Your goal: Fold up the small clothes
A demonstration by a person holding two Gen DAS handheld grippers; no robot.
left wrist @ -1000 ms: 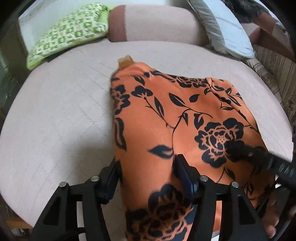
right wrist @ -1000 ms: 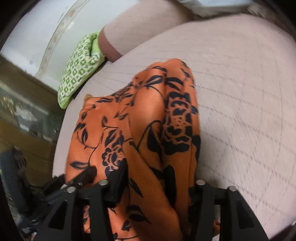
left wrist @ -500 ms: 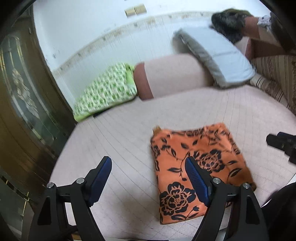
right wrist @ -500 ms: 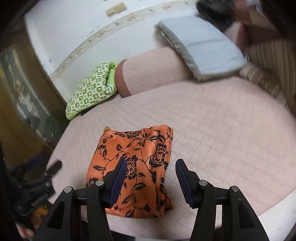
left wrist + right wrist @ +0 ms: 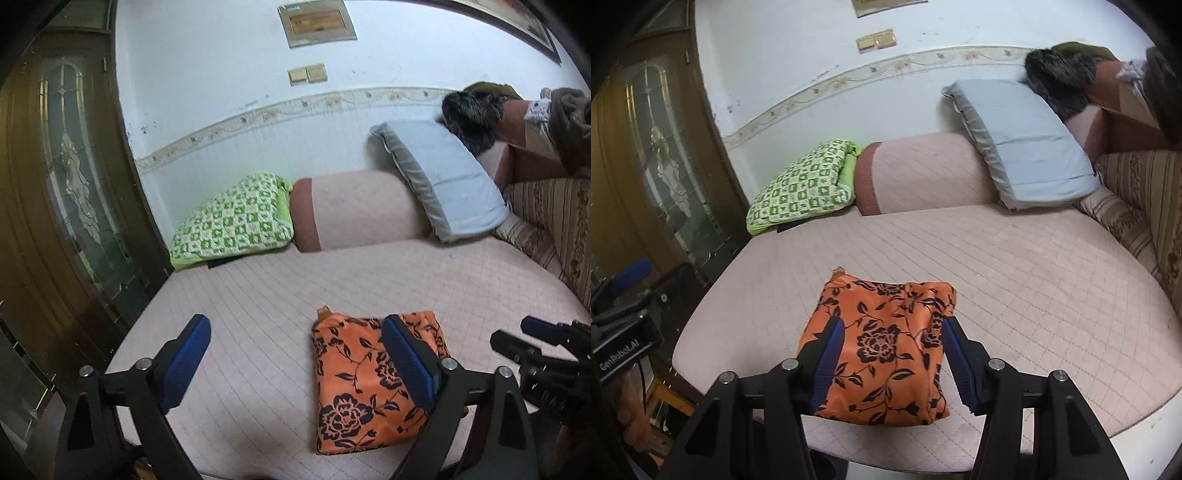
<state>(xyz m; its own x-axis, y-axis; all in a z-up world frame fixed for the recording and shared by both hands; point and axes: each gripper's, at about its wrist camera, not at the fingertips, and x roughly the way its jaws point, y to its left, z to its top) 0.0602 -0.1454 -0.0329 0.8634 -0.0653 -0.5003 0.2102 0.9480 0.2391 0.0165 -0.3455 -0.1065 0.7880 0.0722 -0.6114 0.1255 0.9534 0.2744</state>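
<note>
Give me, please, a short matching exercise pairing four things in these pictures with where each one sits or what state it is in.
Things:
1. orange floral garment
2. green patterned cushion
3. grey pillow
4. left claw

Places or states:
a. leaning on the pink bolster
b. open, holding nothing
c. folded, lying on the pink mattress
d. at the mattress's far left corner

Pairs: 1-c, 2-d, 3-a, 4-b

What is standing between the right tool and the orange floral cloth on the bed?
Nothing visible. The right tool hangs open above the folded orange floral cloth, which lies alone on the pink mattress. The left tool is open too, off to the side.
</note>
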